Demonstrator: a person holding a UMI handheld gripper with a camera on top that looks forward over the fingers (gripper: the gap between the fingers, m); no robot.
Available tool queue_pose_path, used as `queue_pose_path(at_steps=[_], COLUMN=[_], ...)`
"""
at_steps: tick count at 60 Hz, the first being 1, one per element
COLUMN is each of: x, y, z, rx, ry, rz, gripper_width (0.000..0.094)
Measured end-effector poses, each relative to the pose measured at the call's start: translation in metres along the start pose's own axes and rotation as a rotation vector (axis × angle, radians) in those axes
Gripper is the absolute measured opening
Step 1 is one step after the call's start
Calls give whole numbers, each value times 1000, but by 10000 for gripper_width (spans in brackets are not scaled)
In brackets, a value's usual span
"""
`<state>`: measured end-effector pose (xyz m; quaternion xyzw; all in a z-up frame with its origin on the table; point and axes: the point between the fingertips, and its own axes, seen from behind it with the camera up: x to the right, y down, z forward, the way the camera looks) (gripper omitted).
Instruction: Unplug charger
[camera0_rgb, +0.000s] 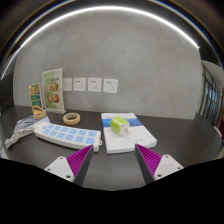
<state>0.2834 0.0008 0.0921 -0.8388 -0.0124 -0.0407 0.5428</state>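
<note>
A white power strip (66, 134) lies on the dark table (180, 135), ahead and left of my fingers. A white and green charger (119, 125) sits on top of a white box (128, 133) just beyond the fingers. My gripper (112, 160) is open and empty, its magenta pads (75, 159) spread apart above bare table, short of the box.
A cable (20, 130) runs off the strip's left end. A tape roll (72, 118) and a small dish (39, 112) sit behind the strip. A picture card (49, 92) leans on the wall beside three wall sockets (94, 85).
</note>
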Motion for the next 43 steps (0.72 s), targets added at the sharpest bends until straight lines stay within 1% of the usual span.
queue_pose_path(at_steps=[9, 17, 21, 30, 33, 43], x=[-34, -42, -38, -14, -4, 55], y=[34, 59, 65, 71, 73, 103], z=[-82, -143, -165, -189, -191, -178], rx=[-20, -45, -38, -3, 8, -49], ry=[2, 20, 30, 45, 33, 12], rz=[41, 26, 15, -23, -53, -82], gripper_width=[849, 846, 845, 846, 845, 841])
